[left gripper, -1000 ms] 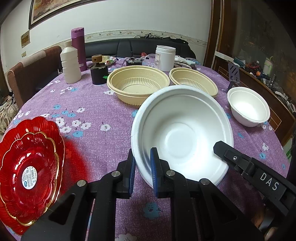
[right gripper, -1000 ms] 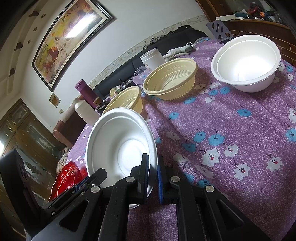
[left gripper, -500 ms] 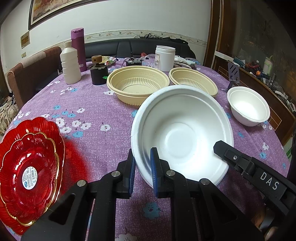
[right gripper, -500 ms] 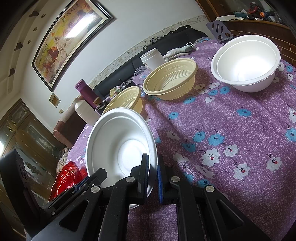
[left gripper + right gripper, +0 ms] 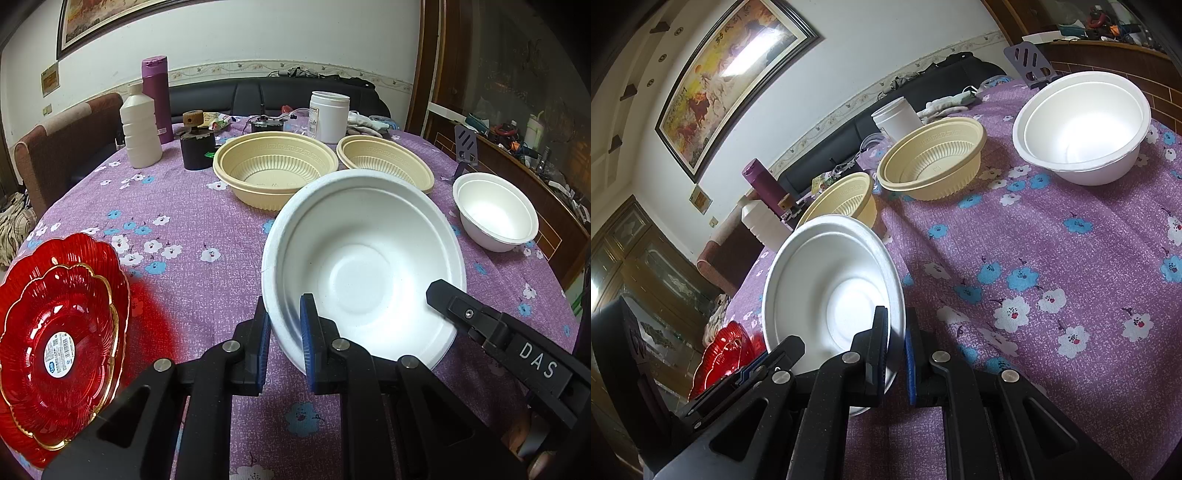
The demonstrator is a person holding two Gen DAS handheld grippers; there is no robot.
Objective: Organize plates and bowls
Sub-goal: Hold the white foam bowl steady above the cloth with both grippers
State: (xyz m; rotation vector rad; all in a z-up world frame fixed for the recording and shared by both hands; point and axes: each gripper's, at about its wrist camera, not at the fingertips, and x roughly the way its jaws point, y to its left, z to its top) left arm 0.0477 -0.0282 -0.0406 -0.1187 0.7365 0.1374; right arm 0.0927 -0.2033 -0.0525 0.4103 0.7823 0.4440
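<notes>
Both grippers have hold of the same white foam bowl, tipped up on edge above the purple flowered tablecloth. The left gripper pinches the near left rim between its blue pads, jaws clamped tight on the thin wall. The right gripper bites the rim on the opposite side, jaws closed on it too; from the left wrist view its black finger reaches in at the bowl's lower right edge. Beyond the held bowl sit two beige ribbed bowls side by side, and off to the right a second white foam bowl stands alone. At the near left edge of the table, red glass plates lie stacked, a sticker on the top one.
</notes>
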